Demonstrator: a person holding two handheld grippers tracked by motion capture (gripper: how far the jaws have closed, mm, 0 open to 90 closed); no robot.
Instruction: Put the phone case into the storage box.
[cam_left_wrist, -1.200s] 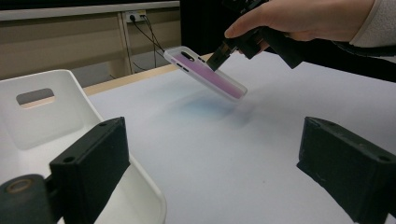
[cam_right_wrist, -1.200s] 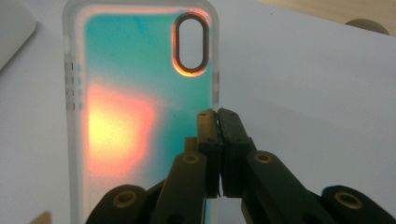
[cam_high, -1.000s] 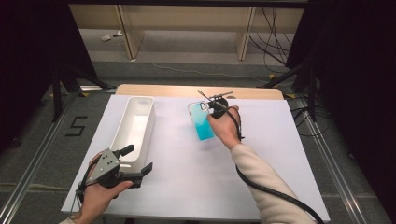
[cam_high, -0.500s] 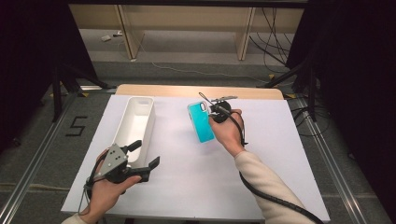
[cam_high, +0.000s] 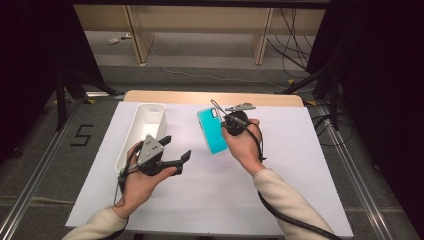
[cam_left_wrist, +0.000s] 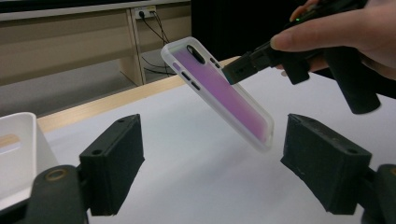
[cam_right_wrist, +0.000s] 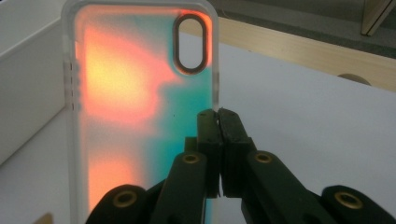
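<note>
Table (cam_high: 300, 200): white sheet, bare apart from the kit below. Landmark for everything = the white bin (cam_high: 142, 131), long and narrow, on the table's left half.

Phone case (cam_high: 212, 131): right of the bin, well apart from it, lifted off the table and tilted. Teal back in the high view, translucent rim, camera cutout at the far end; the left gripper view shows its inside as purple.

Right hand-held gripper (cam_high: 227, 125): on the far side of the case from the bin, jaws pinched fully together on the case's long edge, roughly mid-length. Right gripper view shows the two pads clamped flat on the side wall with no gap.

Left hand-held gripper (cam_high: 176, 151): just beside the bin's near end, between the bin and the case, aimed at the case. Jaws wide apart, have just been closing a little, nothing between them; in its own view the case hangs beyond the pads, not touched.

Handling, my read:
- Very light, so no load on the grip.
- Thin flexible shell that will bow or twist if squeezed across the open face.
- Smooth, glossy and likely slippery; a one-edge pinch lets it swing.
- Not fragile, so a drop costs little.
- Best hold is the rim, the stiffest part. For a second hold, take the free lower corner or the opposite long edge, clear of the button cutouts and camera hole.
</note>
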